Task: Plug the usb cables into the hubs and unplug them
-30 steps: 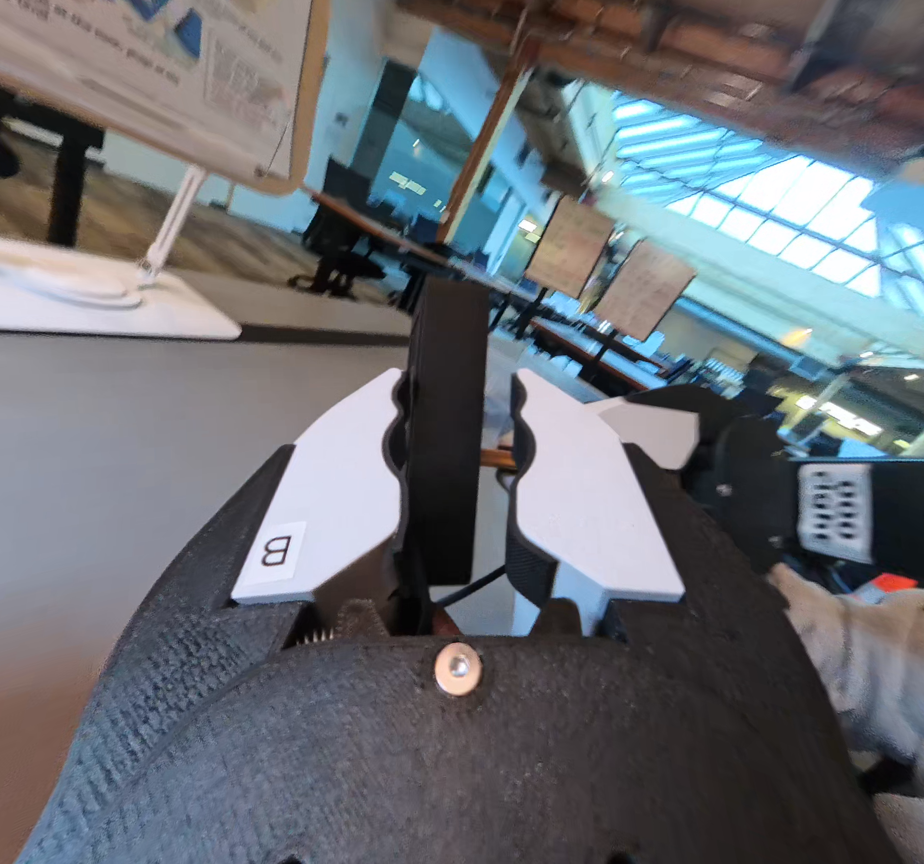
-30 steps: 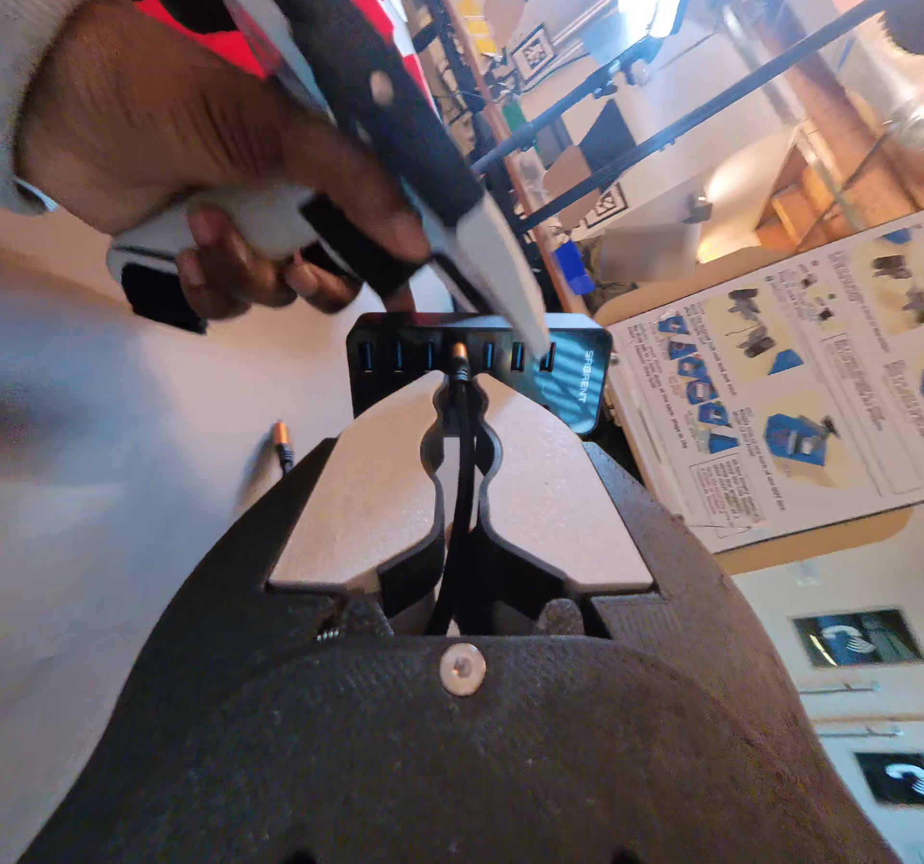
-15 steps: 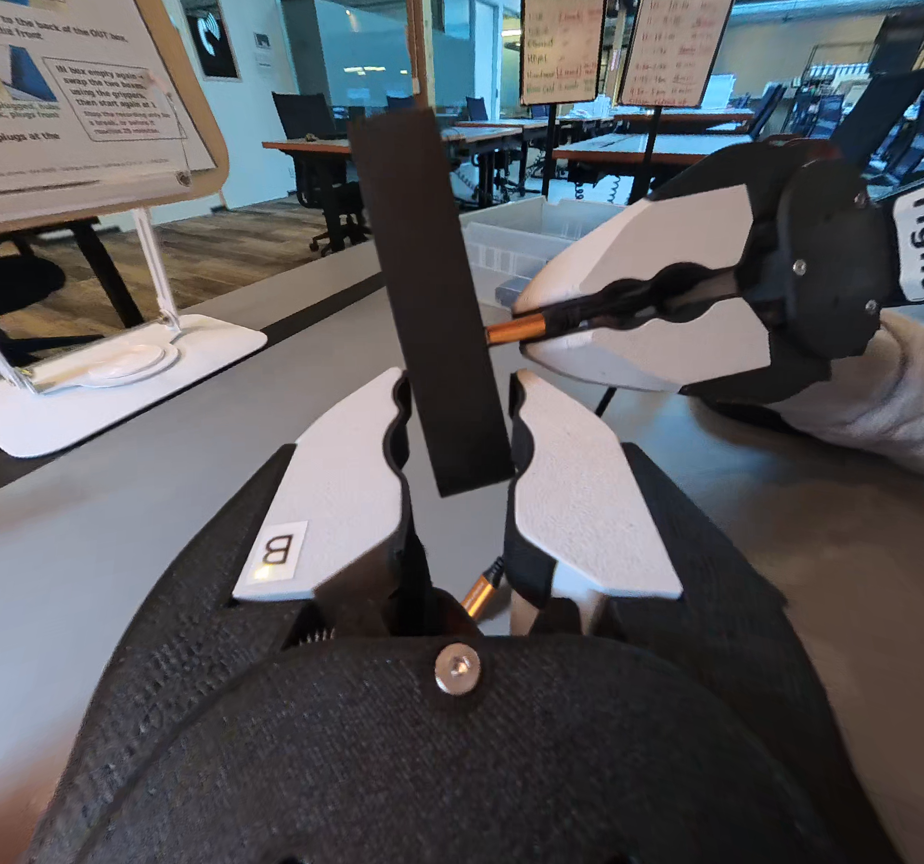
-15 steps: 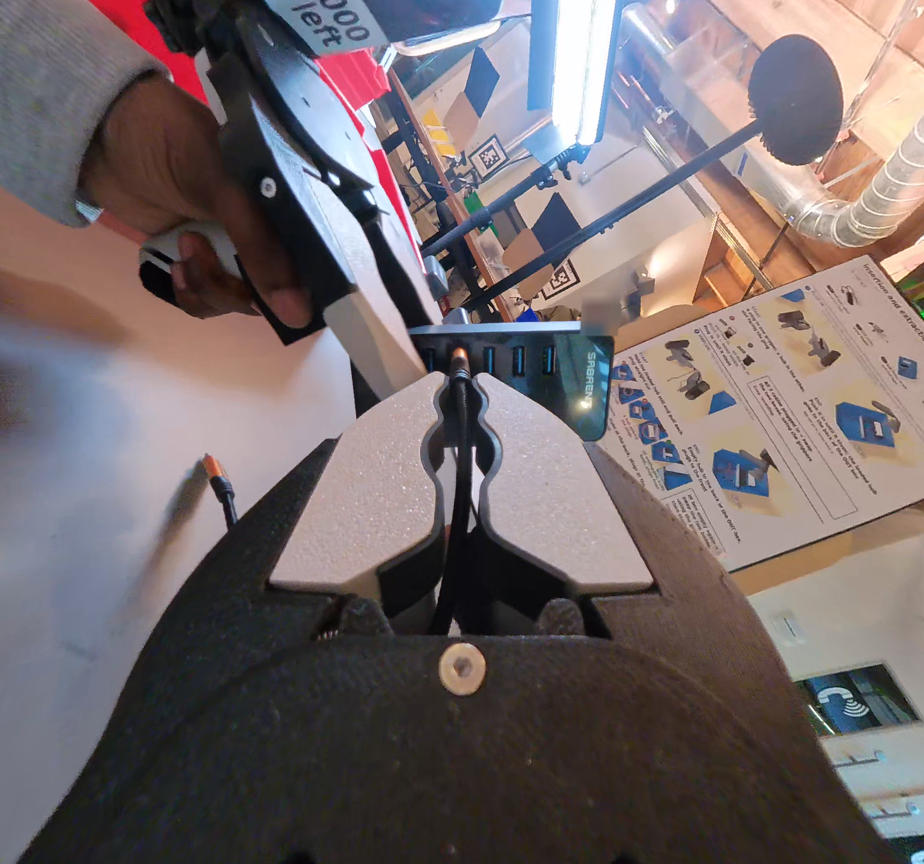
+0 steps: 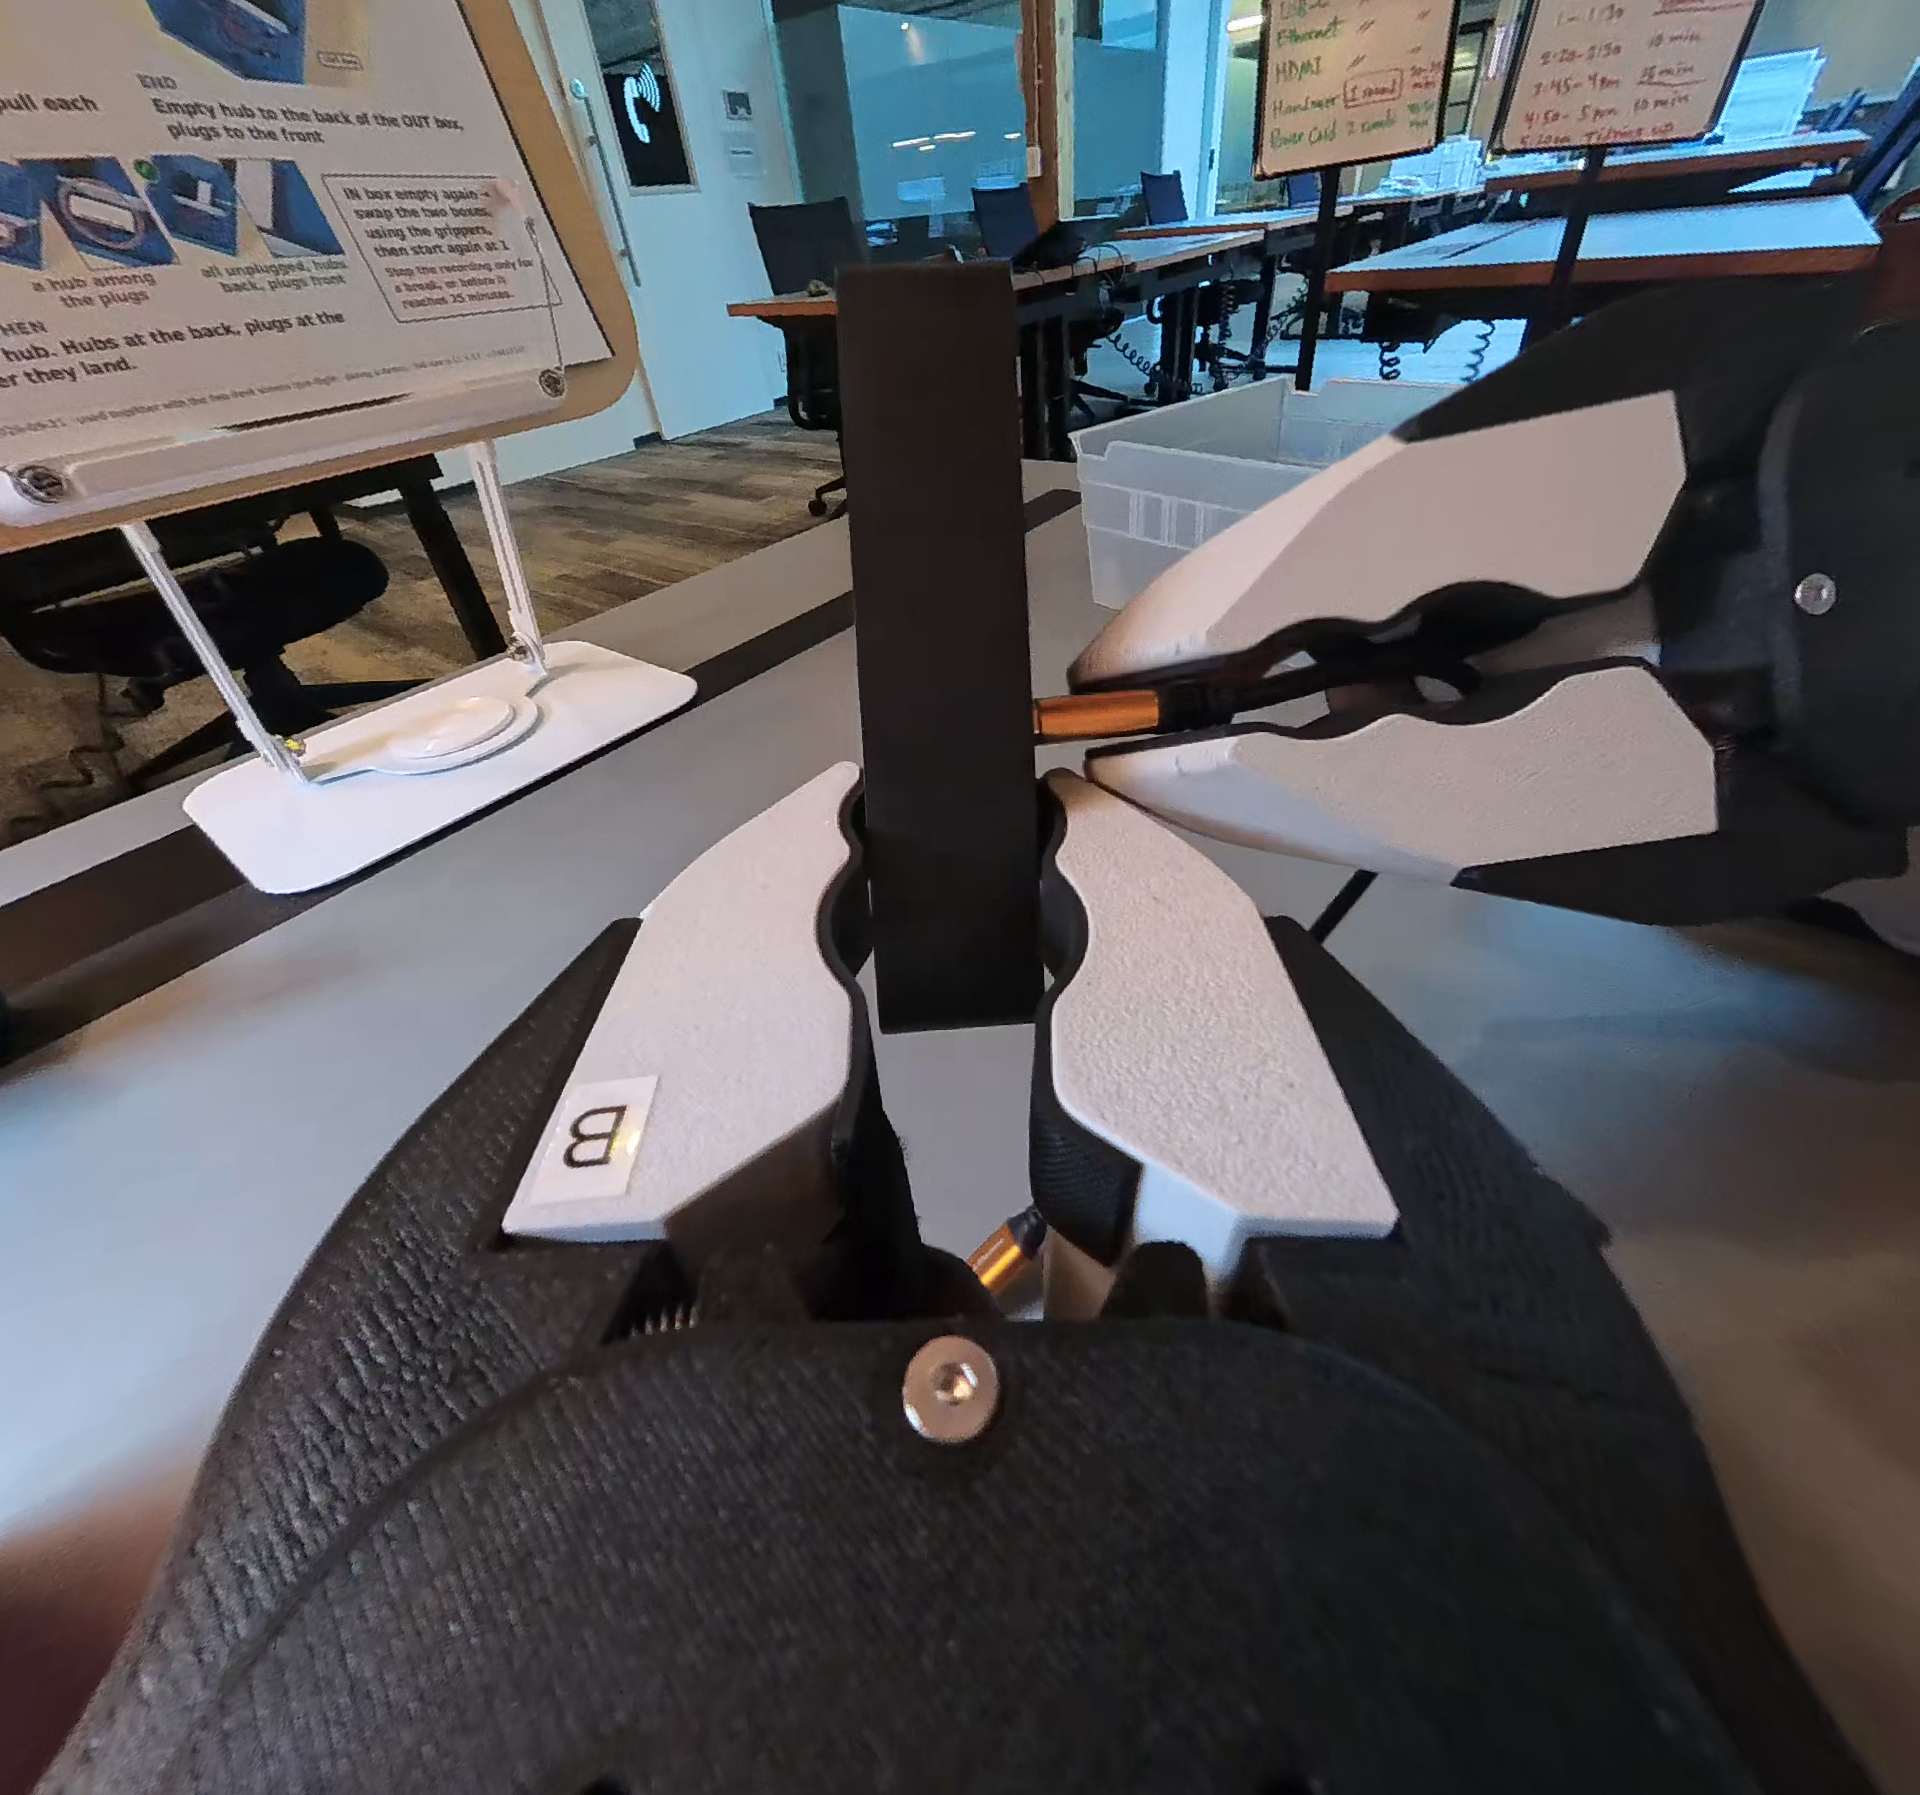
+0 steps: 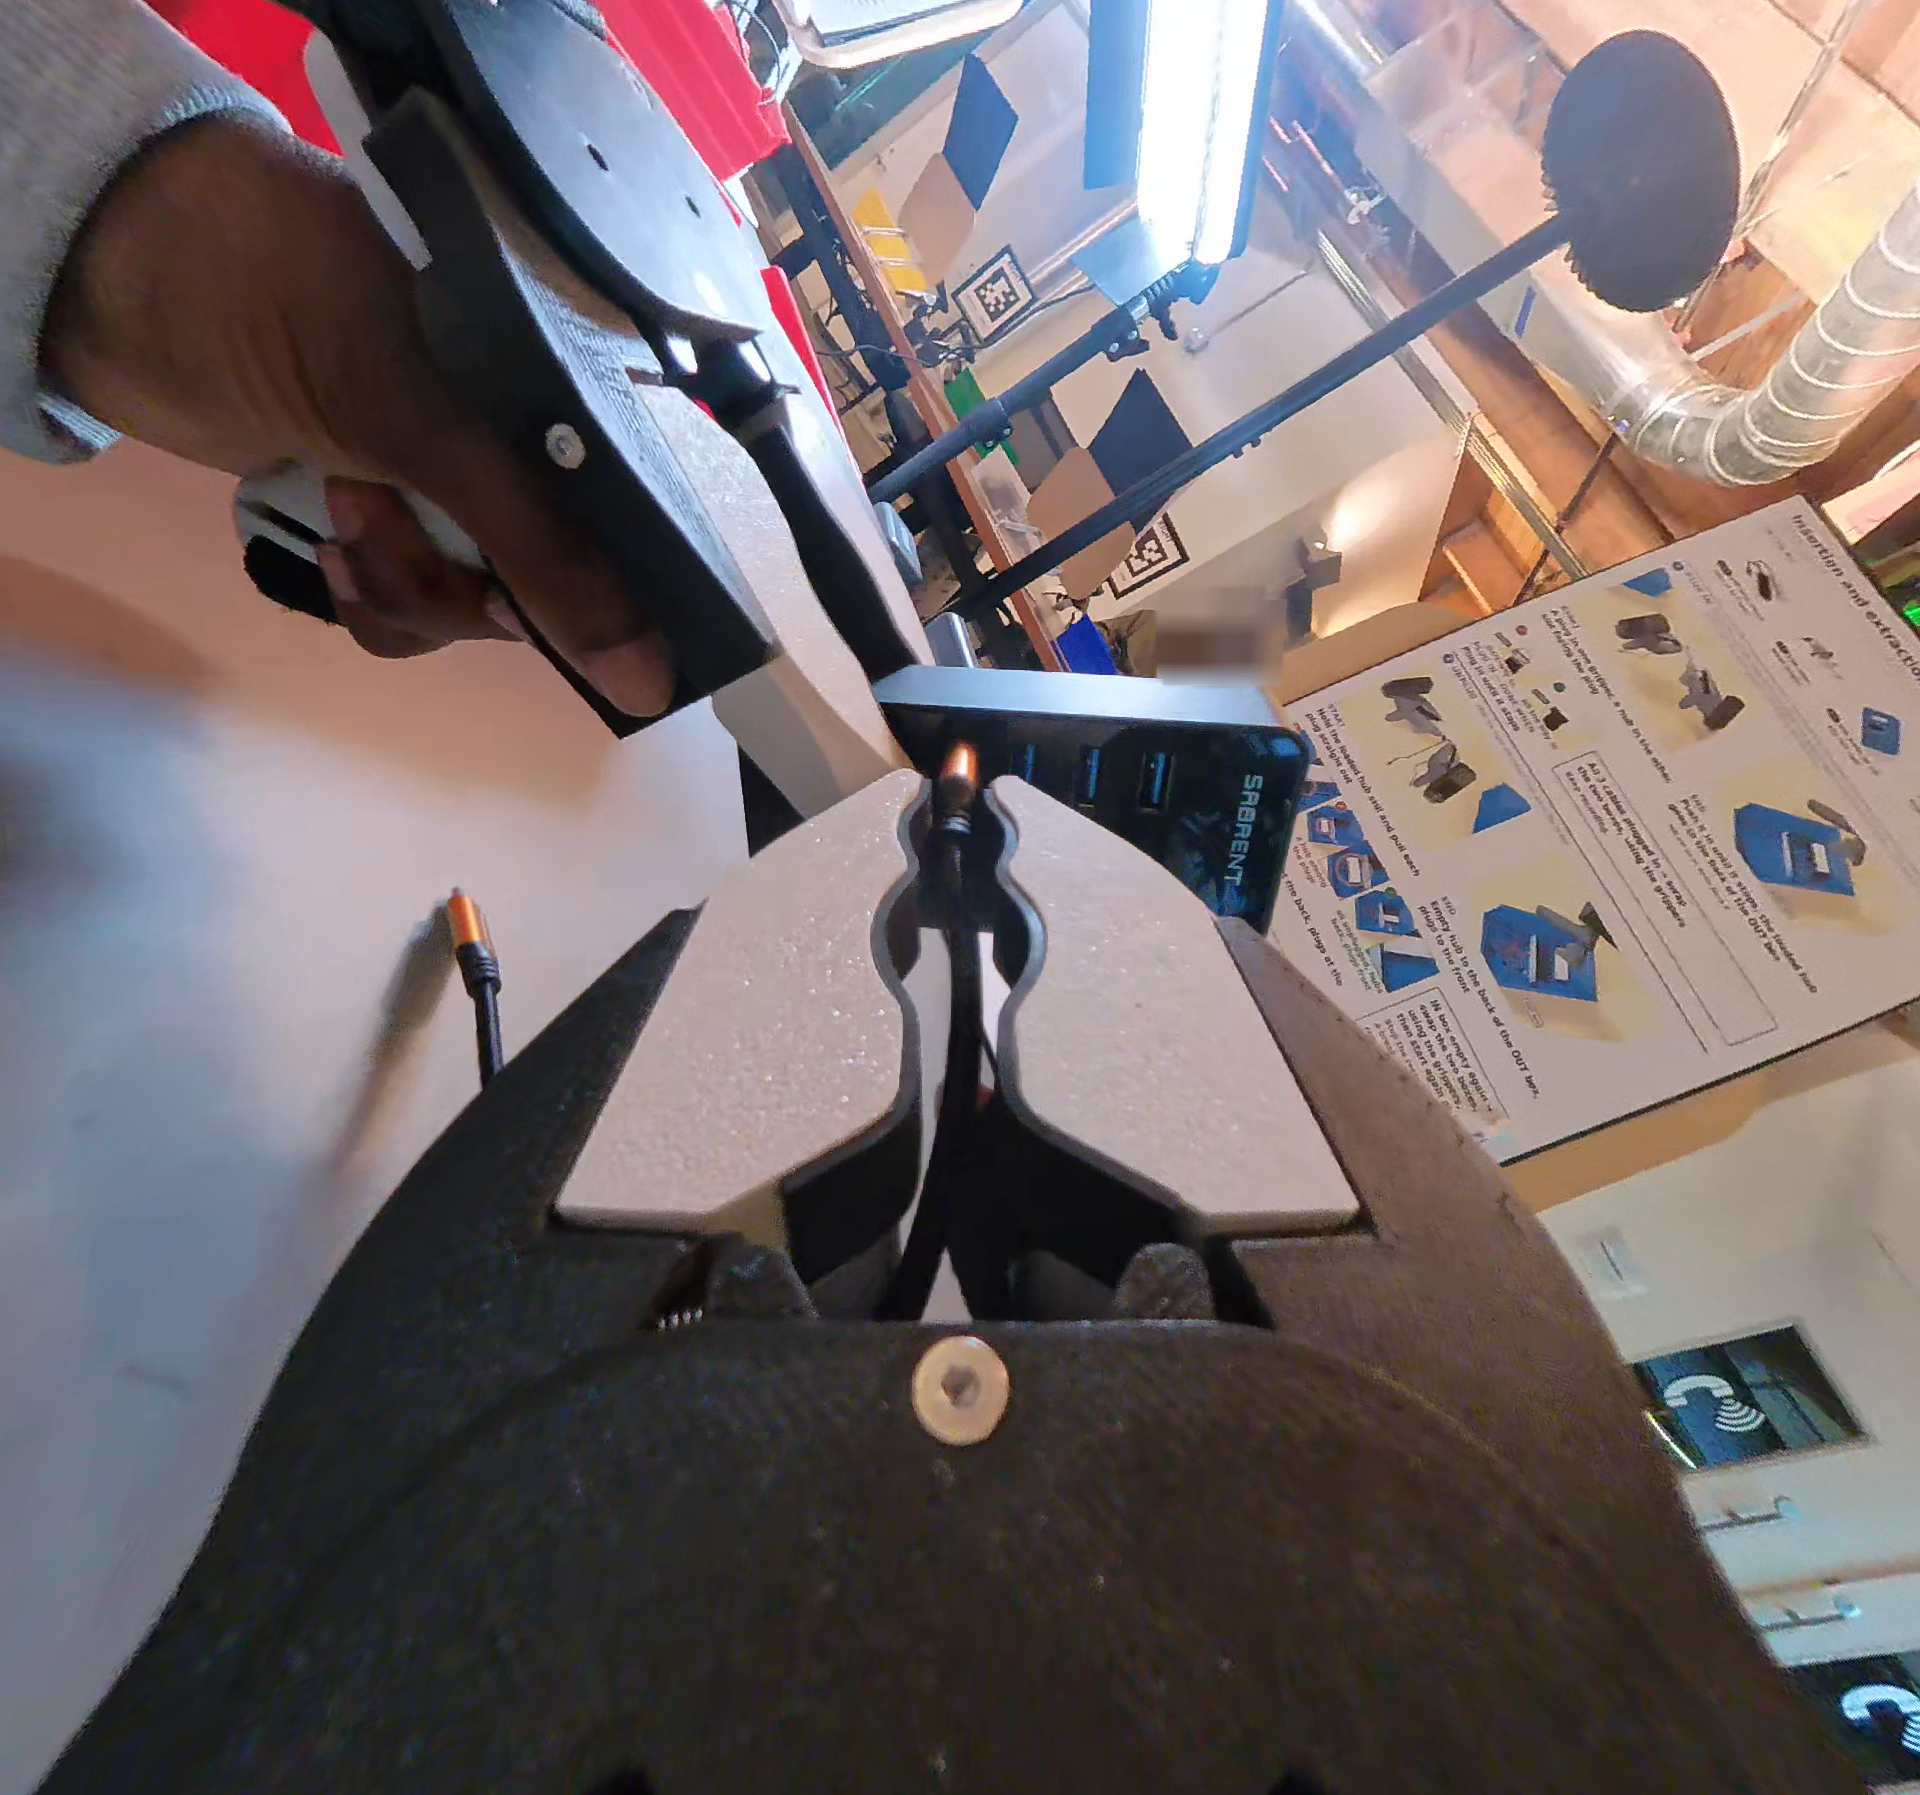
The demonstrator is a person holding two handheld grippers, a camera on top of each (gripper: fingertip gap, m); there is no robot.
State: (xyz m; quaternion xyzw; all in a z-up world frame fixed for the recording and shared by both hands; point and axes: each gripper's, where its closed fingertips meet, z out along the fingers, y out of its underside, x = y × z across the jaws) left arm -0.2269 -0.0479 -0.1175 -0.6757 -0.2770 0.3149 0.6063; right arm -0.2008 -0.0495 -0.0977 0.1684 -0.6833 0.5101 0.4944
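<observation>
A black USB hub [image 5: 935,602] stands upright, clamped between the white fingers of my left gripper [image 5: 948,789]. My right gripper [image 5: 1086,717] comes in from the right, shut on a black USB cable whose orange plug [image 5: 1096,715] touches the hub's right face. In the right wrist view my right gripper [image 6: 956,795] holds the plug [image 6: 956,769] against the hub's [image 6: 1195,789] row of blue ports. I cannot tell how far it is in. The left gripper [image 6: 821,706], held by a hand, grips the hub's left end.
A second orange-tipped cable [image 6: 464,924] lies loose on the grey table [image 5: 312,1070]; its plug also shows under my left gripper [image 5: 1003,1262]. An instruction board on a white stand [image 5: 436,758] is at the left. A white bin [image 5: 1174,488] sits behind. Less than 4 cm separates the two grippers' tips.
The left gripper has swung level and brought the hub from tilted to upright. The right gripper has closed in, so the plug now sits square against the hub's port face.
</observation>
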